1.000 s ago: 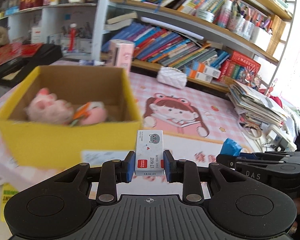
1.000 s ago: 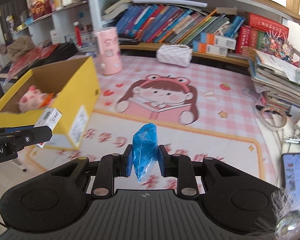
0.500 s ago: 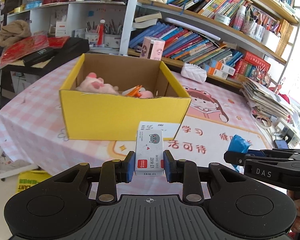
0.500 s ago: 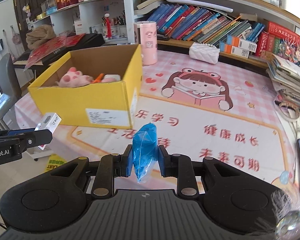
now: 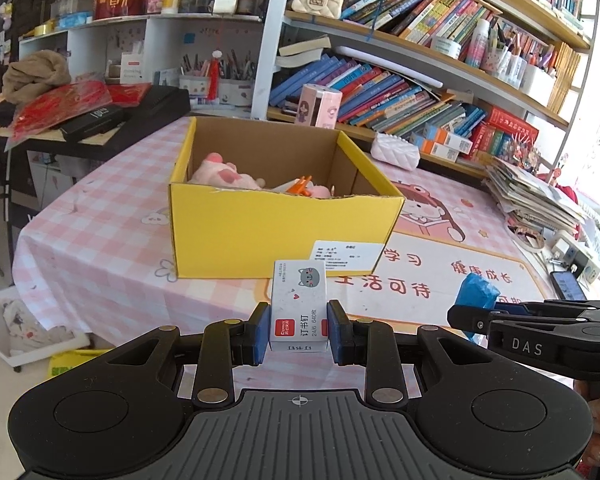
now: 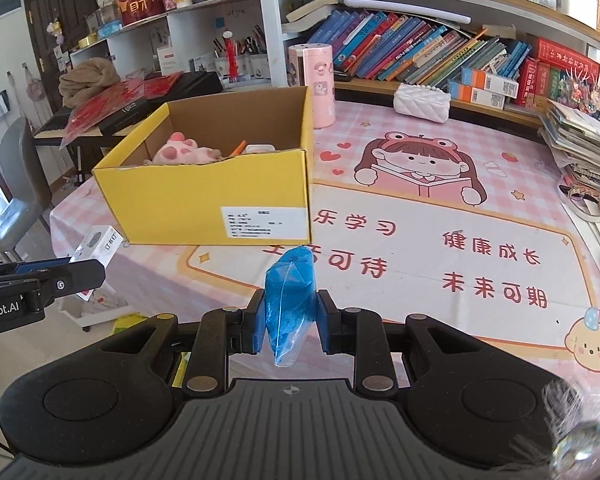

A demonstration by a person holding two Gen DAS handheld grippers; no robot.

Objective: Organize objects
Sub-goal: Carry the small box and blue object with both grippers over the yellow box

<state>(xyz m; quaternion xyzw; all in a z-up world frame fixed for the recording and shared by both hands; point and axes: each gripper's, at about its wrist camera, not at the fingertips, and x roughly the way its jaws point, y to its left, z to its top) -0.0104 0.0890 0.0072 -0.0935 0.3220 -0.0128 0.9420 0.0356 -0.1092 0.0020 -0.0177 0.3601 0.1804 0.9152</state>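
Now my left claw [image 5: 299,330] pinches a small white box [image 5: 299,304] and my right claw [image 6: 291,322] pinches a blue bag [image 6: 290,296], both short of the yellow carton [image 5: 284,232].

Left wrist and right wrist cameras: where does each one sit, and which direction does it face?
Left wrist: on the left claw, facing the yellow cardboard box; it grips a white staple box.
Right wrist: on the right claw, facing the same box; it grips a blue plastic bag.
Shared: the box, each other's claw.
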